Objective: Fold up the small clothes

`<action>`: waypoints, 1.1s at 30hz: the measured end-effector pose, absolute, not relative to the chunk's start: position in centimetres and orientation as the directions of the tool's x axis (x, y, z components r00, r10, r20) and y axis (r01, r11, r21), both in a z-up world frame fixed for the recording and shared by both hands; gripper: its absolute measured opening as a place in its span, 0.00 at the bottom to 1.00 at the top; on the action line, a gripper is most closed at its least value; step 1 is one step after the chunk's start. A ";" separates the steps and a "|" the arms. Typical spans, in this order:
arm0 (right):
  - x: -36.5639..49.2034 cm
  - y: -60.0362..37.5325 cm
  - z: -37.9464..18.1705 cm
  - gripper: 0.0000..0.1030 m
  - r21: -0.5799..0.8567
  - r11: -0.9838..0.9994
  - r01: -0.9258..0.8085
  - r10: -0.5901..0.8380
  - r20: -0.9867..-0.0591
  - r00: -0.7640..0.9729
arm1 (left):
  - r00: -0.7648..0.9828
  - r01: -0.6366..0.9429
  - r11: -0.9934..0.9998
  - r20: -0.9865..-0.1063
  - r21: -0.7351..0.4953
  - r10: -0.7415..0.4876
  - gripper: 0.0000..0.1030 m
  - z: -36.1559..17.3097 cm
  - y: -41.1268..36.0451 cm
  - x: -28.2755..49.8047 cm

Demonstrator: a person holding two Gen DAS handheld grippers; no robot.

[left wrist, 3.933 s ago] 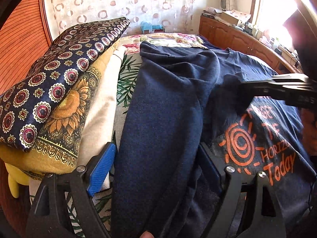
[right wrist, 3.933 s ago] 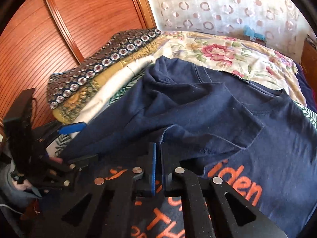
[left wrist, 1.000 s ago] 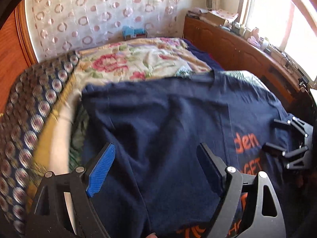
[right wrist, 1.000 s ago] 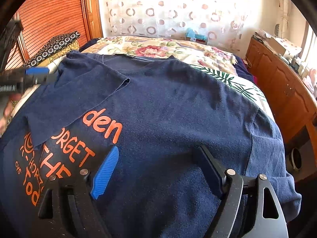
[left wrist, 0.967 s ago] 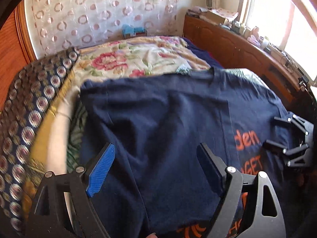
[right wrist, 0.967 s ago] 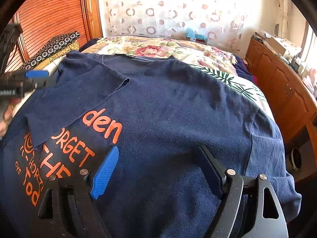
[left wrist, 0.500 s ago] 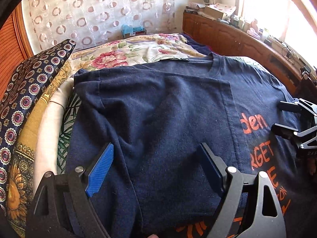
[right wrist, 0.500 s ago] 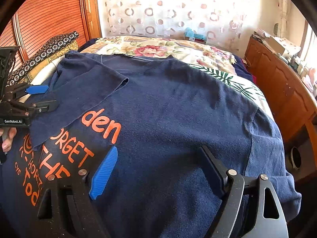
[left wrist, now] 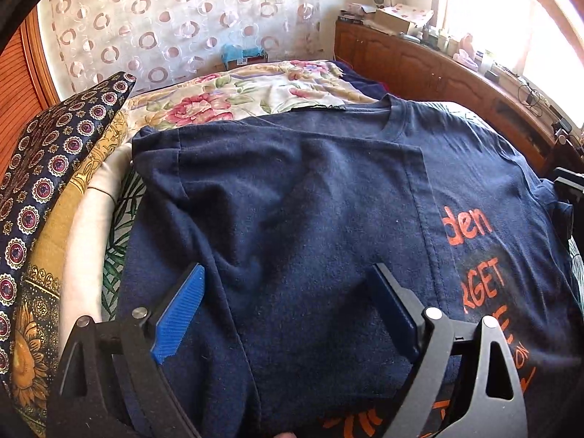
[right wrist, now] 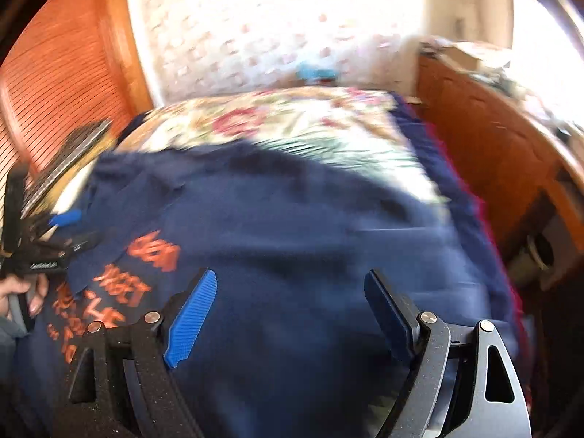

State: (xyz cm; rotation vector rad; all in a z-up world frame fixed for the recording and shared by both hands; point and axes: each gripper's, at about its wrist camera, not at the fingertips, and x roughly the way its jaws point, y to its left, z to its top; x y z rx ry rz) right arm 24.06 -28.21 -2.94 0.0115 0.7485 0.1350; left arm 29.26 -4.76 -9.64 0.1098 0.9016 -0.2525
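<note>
Navy cotton jersey covers most of both views: it is a dark blue T-shirt (left wrist: 328,197) with orange printed letters, and it lies spread on a bed over a floral bedspread (left wrist: 252,91). One side of the shirt, with its short sleeve, is folded inward over the front, so a straight hemmed edge runs down beside the print and hides the beginning of the words. Only "den" and "RGET" are readable in the left wrist view. The round neckline points toward the far end of the bed. The fabric shows soft wrinkles near the folded sleeve, and the rest lies rather flat.

The left gripper (left wrist: 288,310) hovers above the folded part. Its jaws are opening and the blue pads press on nothing; the cloth is only below them. The right gripper (right wrist: 292,310) is also spread wide above the other half of the shirt and grasps nothing. Its view is blurred, so small details of the cloth cannot be told there.

At the left side of the bed, patterned pillows (left wrist: 54,182) are stacked against a wooden louvered door (right wrist: 54,73). A wooden cabinet (left wrist: 438,69) stands along the right side.
</note>
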 end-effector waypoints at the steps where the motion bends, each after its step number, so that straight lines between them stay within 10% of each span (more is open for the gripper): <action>1: 23.6 -29.8 -2.6 0.82 0.050 0.996 -0.079 0.092 -0.677 0.731 | 0.593 0.263 0.965 -0.787 -0.011 -0.171 0.88 -9.6 -4.8 29.2; 8: 21.1 -38.7 -3.9 0.82 0.046 0.989 0.142 -0.065 -0.724 0.686 | 0.593 0.263 0.965 -0.787 -0.011 -0.171 0.88 -9.6 -4.7 29.2; 18: 21.2 -42.9 -7.5 0.76 0.253 0.949 0.188 0.080 -0.771 0.632 | 0.593 0.263 0.965 -0.787 -0.012 -0.171 0.88 -9.7 -4.7 29.2; 24: 21.6 -43.2 -7.0 0.44 0.303 0.940 0.159 0.133 -0.752 0.646 | 0.593 0.263 0.965 -0.787 -0.012 -0.172 0.88 -9.7 -4.7 29.3; 27: 21.3 -42.5 -6.4 0.10 0.287 0.950 0.120 0.140 -0.739 0.659 | 0.595 0.263 0.965 -0.786 -0.007 -0.168 0.88 -9.6 -4.7 29.2; 33: 21.4 -40.1 -3.3 0.04 0.191 0.980 0.062 0.090 -0.694 0.715 | 0.596 0.257 0.966 -0.786 -0.008 -0.165 0.88 -9.6 -4.8 29.2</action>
